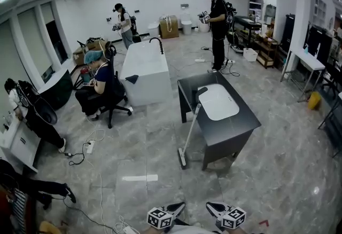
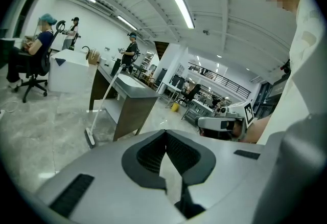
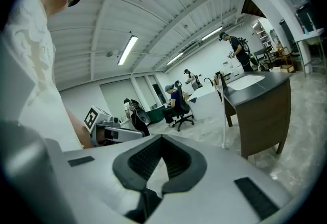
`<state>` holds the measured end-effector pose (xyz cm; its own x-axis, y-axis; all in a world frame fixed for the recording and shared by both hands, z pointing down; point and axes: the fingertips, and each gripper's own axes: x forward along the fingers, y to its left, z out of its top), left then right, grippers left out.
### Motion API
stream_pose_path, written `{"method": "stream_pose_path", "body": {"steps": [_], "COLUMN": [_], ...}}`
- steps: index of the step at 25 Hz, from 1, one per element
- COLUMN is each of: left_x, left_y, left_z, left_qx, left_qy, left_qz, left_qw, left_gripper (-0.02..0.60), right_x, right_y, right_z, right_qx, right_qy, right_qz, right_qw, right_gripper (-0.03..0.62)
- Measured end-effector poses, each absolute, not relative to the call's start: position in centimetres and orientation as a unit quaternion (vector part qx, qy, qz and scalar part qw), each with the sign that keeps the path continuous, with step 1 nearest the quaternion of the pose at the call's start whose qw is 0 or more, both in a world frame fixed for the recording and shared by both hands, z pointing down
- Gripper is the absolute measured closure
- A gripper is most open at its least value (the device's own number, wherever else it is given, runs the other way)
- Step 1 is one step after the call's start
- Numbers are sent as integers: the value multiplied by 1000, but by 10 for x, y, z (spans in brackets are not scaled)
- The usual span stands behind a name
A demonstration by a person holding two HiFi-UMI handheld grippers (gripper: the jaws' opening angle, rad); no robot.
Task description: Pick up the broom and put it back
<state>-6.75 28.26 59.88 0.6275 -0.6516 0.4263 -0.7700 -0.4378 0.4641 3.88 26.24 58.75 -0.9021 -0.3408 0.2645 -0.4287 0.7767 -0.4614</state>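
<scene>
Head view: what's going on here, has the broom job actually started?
Not yet. The person holds the left gripper and the right gripper low, close to the body. Both are shut, with nothing between their jaws. The broom leans against the dark sink cabinet some way ahead, its head resting on the floor. Neither gripper is near it.

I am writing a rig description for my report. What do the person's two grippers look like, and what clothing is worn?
Both the left gripper and right gripper have pale grey bodies with black ribbed pads forming a V-shaped notch. Each carries a cube with black-and-white square markers. The person wears a white top.
</scene>
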Motion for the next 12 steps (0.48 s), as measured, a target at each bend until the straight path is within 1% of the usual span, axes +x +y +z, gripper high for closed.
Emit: {"method": "stream_pose_path", "body": {"steps": [8, 12], "left_x": [-71, -75], "left_y": [241, 198], "left_z": [607, 607], "left_qx": [853, 862], "left_qy": [-396, -386], "left_qz": [73, 59], "left_qw": [332, 322], "left_gripper": [569, 569], "right_x": [32, 22], "right_y": [227, 183], "right_z": [586, 584], "right_qx": [240, 250], "right_qy": [-925, -925], "right_qz": [277, 267], "right_qw": [100, 104], "right_gripper": [577, 577]}}
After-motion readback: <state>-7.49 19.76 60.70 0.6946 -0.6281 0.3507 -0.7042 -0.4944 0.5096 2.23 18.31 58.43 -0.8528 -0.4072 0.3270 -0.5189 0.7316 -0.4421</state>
